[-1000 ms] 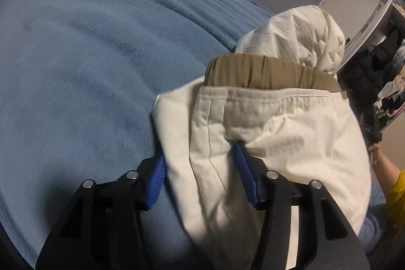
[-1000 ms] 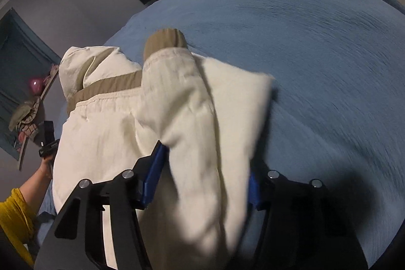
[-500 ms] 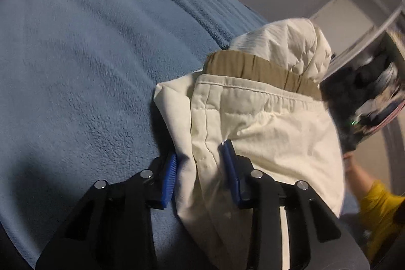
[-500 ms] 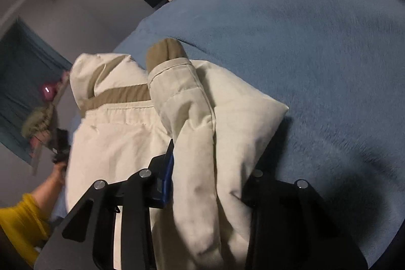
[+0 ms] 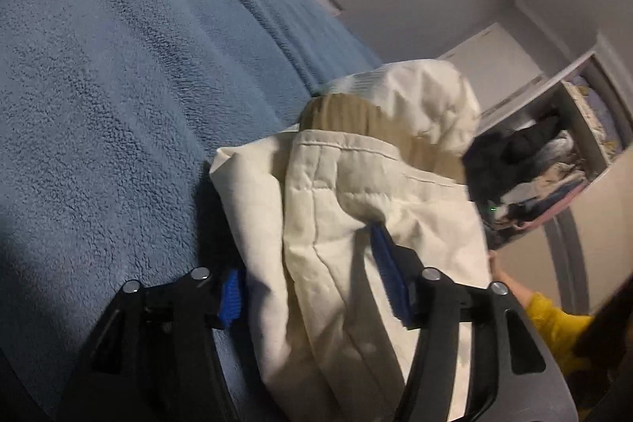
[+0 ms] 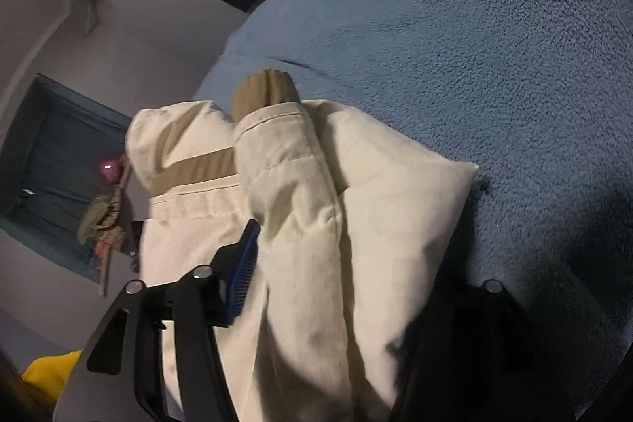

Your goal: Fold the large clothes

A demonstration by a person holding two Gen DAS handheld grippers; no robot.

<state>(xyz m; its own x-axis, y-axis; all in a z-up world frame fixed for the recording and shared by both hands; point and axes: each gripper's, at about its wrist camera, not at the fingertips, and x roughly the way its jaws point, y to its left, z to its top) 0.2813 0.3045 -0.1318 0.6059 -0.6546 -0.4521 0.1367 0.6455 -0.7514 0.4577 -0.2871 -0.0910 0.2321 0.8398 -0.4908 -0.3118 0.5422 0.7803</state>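
Now that both grippers have squeezed the coat and let go again, the fold looks nearly done. The cream coat (image 5: 356,224) lies bundled on the blue blanket (image 5: 118,86), with its hood (image 5: 427,97) at the far end and a sleeve (image 6: 289,176) laid on top. The left gripper (image 5: 312,287) is opening, with the coat's edge between its jaws but loose. The right gripper (image 6: 336,287) is opening too, around the sleeve and side, and its far finger is hidden. The coat keeps its shape, so I think the hands can pull away next.
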